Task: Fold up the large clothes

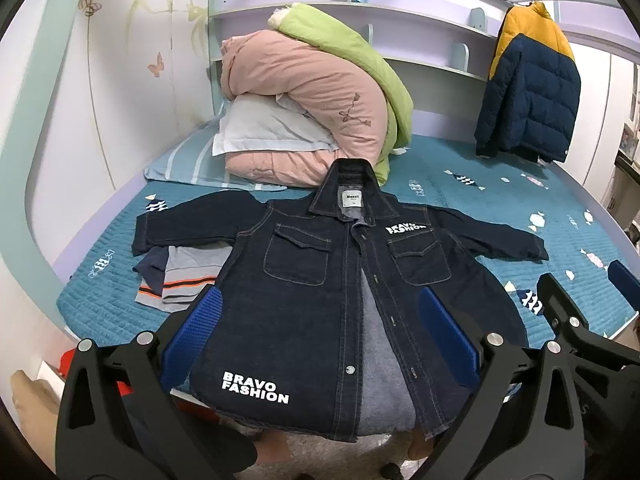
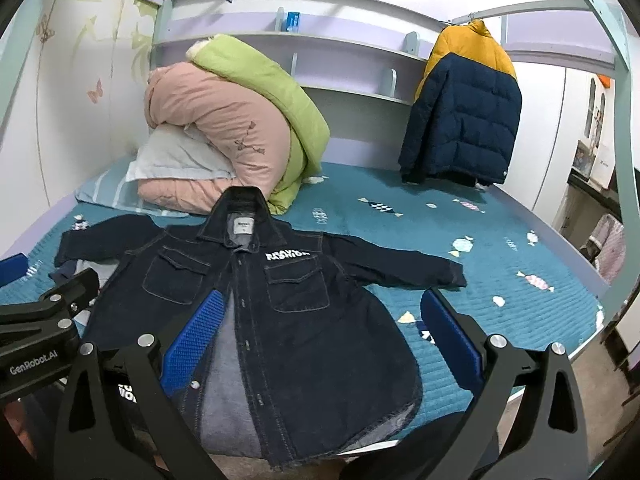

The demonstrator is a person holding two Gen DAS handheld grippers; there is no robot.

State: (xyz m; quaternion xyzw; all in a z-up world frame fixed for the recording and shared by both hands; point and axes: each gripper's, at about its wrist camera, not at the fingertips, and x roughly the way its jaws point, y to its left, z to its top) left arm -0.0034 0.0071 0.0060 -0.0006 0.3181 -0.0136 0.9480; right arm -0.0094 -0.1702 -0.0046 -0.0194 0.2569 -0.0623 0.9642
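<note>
Dark denim jacket spread face up on the teal bedspread, front unbuttoned, grey lining showing, both sleeves out to the sides, hem hanging over the near edge of the bed. Behind the jacket's collar, a pile of pink and green quilts on a white pillow. Under the jacket's left sleeve, a grey striped garment. Far beyond the jacket's right sleeve, a navy and yellow puffer coat hanging. Left gripper spread wide above the jacket's lower front, gripping nothing. Right gripper likewise wide apart over the jacket's right hem, nothing between its blue pads.
</note>
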